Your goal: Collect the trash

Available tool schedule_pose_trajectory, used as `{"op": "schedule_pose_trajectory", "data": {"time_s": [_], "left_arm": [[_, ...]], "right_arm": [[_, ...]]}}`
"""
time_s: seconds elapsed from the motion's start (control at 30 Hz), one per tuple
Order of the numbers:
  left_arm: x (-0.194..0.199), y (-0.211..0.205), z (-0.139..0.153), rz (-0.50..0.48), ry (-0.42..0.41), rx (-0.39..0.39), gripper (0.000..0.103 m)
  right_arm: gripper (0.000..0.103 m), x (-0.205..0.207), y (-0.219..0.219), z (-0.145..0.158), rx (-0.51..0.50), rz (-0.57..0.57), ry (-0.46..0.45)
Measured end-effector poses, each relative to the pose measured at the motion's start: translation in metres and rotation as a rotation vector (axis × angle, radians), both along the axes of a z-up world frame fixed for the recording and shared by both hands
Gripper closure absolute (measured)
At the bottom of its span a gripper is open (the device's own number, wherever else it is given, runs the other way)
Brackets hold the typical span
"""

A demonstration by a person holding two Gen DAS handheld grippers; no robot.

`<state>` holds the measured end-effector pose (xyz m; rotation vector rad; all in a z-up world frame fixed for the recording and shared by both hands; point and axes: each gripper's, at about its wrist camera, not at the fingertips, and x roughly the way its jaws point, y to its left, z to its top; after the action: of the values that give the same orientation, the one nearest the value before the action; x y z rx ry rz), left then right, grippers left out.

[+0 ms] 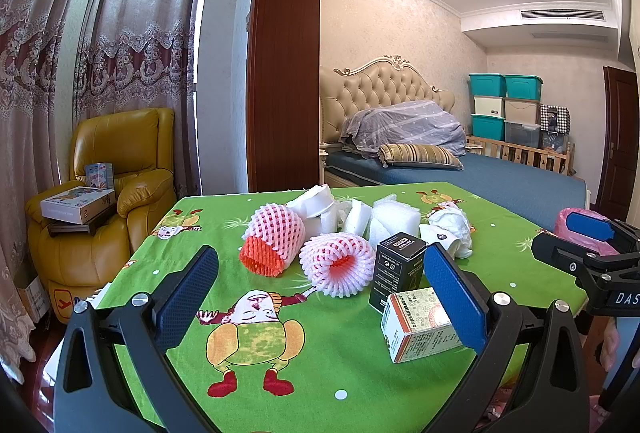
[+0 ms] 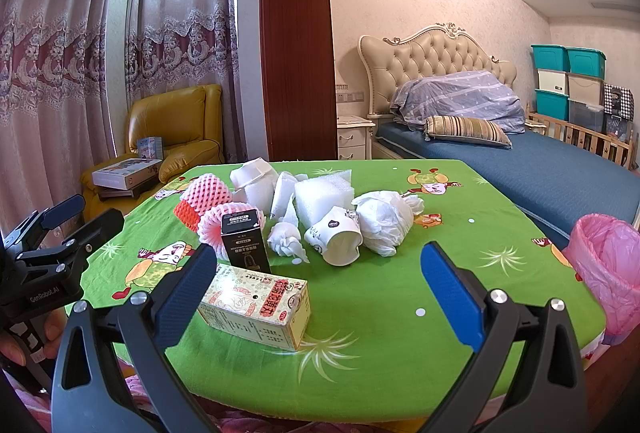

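Observation:
Trash lies in a heap on the green cartoon tablecloth (image 1: 340,365): pink foam fruit nets (image 1: 276,229), an upright black box (image 1: 396,269), a cream carton (image 2: 256,307) lying flat, white foam blocks (image 2: 324,199), a tipped paper cup (image 2: 336,237) and a crumpled white bag (image 2: 384,217). My left gripper (image 1: 320,293) is open above the near table edge, the carton (image 1: 420,325) just inside its right finger. My right gripper (image 2: 320,293) is open too, with the carton by its left finger. A bin lined with a pink bag (image 2: 608,265) stands at the table's right edge.
A yellow armchair (image 1: 116,193) holding boxes stands left of the table, in front of curtains. A brown wooden pillar (image 1: 284,53) rises behind the table. The bed (image 2: 540,169) lies beyond to the right, with stacked storage bins (image 2: 568,89) by the wall.

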<state>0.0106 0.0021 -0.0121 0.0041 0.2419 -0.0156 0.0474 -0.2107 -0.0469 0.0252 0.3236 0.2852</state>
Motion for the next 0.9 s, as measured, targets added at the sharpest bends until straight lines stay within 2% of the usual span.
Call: {"op": "schedule_pose_trajectory", "data": {"time_s": [0.6, 0.9], "left_arm": [[-0.0001, 0.0002, 0.0005, 0.0, 0.001, -0.001, 0.007], [0.0015, -0.0017, -0.0035, -0.004, 0.003, -0.004, 0.007]], "right_arm": [[0.004, -0.0004, 0.0012, -0.0036, 0.003, 0.003, 0.007], [0.004, -0.0013, 0.0035, -0.0053, 0.02, 0.009, 0.041]]}}
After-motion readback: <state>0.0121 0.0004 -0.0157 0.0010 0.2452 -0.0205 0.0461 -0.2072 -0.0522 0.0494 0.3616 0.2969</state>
